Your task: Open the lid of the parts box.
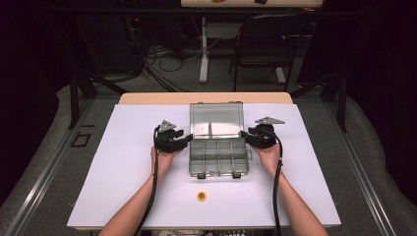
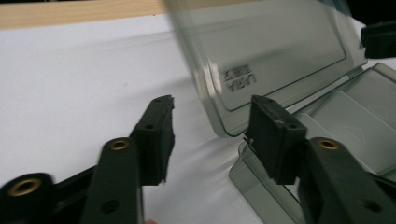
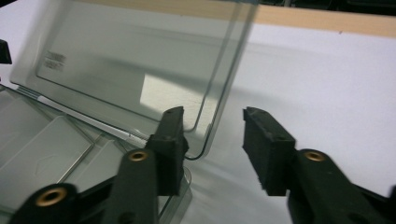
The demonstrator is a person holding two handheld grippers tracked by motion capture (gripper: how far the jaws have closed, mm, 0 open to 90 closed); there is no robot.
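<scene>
**Lid up, both grippers flanking the box**

I have the box (image 1: pixel 218 157) near the middle of the mat (image 1: pixel 123 187), its long axis running left to right, its lid (image 1: pixel 216 120) raised behind the tray toward the far edge. My left gripper (image 1: pixel 183 140) sits just beside the box's left end, my right gripper (image 1: pixel 247 136) just beside its right end, each level with the hinge line, so both are about equally near.

In the left gripper view the jaws stand spread, with the lid's lower corner (image 2: pixel 224 126) between them but untouched; the right gripper view shows the same on the other side (the lid edge (image 3: pixel 219 126) runs close past one pad, free of it). Neither holds anything.

A small yellow disc (image 1: pixel 201 196) lies on the mat toward the near edge, in front of the box, well clear of both grippers. Nothing blocks either hand.
</scene>
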